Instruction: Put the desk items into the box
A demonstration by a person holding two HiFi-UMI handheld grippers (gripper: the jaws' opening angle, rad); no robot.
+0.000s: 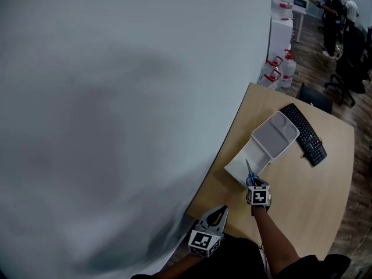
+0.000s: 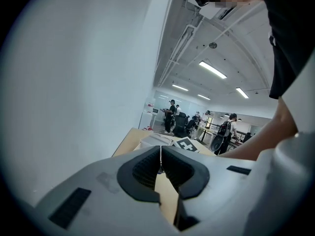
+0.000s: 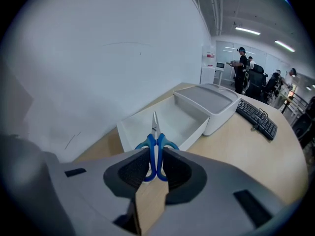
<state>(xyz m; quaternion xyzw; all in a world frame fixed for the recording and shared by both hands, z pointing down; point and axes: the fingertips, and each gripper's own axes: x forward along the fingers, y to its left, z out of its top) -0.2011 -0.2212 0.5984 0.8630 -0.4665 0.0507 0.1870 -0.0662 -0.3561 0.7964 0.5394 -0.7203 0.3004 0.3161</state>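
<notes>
Blue-handled scissors (image 3: 156, 149) stand blades-forward between the jaws of my right gripper (image 3: 156, 165), which is shut on their handles. Their tips point at the open white box (image 3: 170, 124) just ahead. In the head view the right gripper (image 1: 258, 194) hovers at the near end of the box (image 1: 239, 167), with the scissors (image 1: 250, 175) over its rim. The box's lid (image 1: 275, 135) leans against its far end. My left gripper (image 1: 213, 221) rests near the desk's front edge. Its jaws (image 2: 160, 168) are shut and hold nothing.
A black keyboard (image 1: 303, 134) lies beyond the lid on the wooden desk (image 1: 314, 185). A pale wall (image 1: 116, 115) runs along the desk's left side. Water jugs (image 1: 280, 70), office chairs (image 1: 347, 68) and people (image 1: 333, 16) stand far behind.
</notes>
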